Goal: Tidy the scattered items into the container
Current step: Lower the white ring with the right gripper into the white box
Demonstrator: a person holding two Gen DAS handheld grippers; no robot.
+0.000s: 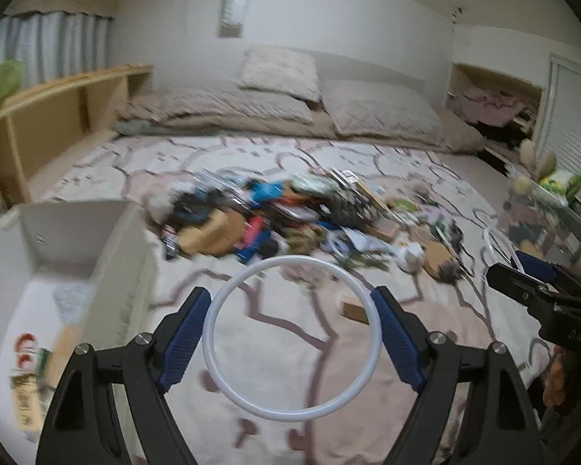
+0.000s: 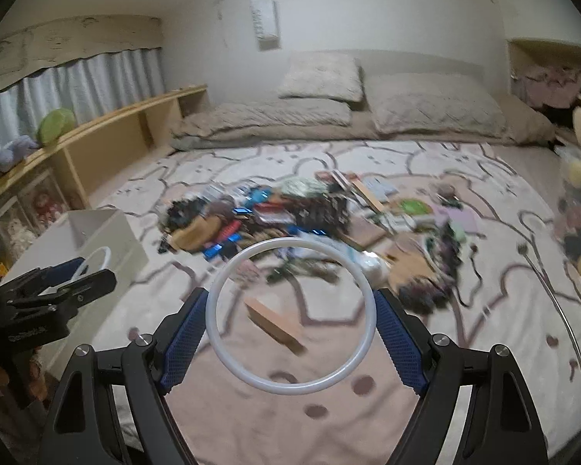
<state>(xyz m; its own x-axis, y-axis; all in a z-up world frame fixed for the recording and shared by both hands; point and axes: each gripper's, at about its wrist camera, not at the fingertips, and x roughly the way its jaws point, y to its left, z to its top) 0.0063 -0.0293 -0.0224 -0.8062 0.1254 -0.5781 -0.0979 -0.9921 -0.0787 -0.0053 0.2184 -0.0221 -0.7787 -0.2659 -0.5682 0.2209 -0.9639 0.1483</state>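
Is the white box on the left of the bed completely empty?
No: in the left wrist view the white box already holds several items on its floor.

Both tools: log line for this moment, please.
left tool: grips white ring | right tool: grips second ring | box: left | pile: ahead

Both views are lit softly and evenly from overhead, and no lamp is seen in either. A dull, slightly warm cast is given to the pale wall [image 1: 329, 11] and the patterned bedcover [image 1: 275, 348]. Shadows are faint and only thin ones are cast. Motion blur is spread across both frames (strongest over the pile of clutter [image 2: 290, 217], where shapes are smeared). Straight lines are bowed by the fisheye lens, and the corners are cut off by a dark circular rim. No glare is seen.
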